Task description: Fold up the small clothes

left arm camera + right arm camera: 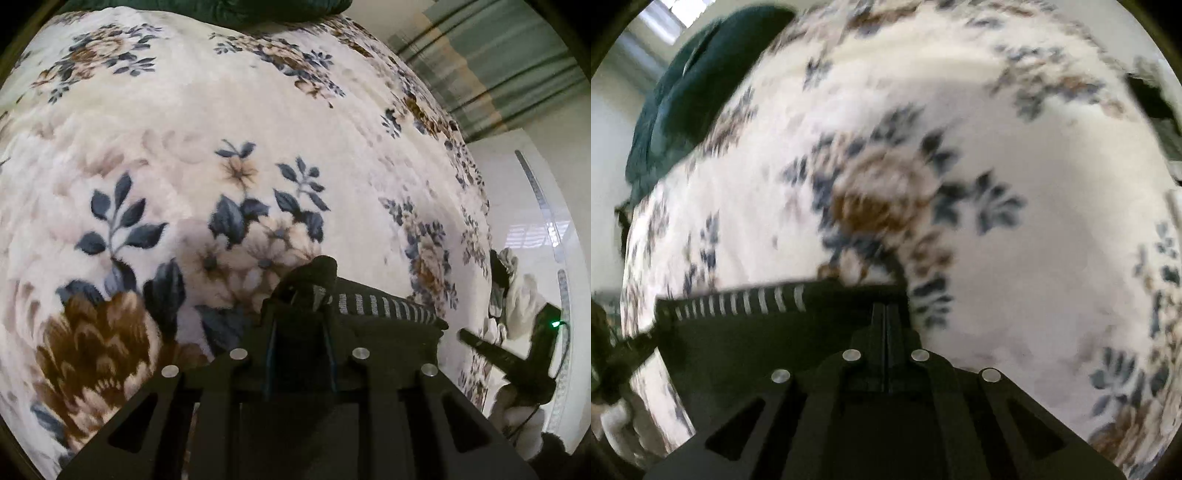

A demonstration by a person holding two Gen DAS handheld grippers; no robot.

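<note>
A black garment with a grey-striped band (pixel 380 306) hangs stretched over the floral blanket (pixel 221 110). My left gripper (pixel 299 310) is shut on a bunched end of it, and black cloth pokes up between the fingers. In the left wrist view my right gripper (pixel 463 335) meets the garment's other end, held by a hand in a white glove (pixel 524 295). The right wrist view is blurred. In it the right gripper (pixel 886 310) has its fingers pressed together at the corner of the garment (pixel 757 299), whose striped edge runs off to the left.
A dark green cushion or cloth (pixel 221 11) (pixel 701 92) lies at the far end of the blanket. The bed edge drops to a pale floor (pixel 517 221) on the right of the left wrist view. A dark object (pixel 1148 99) sits at the blanket's upper right.
</note>
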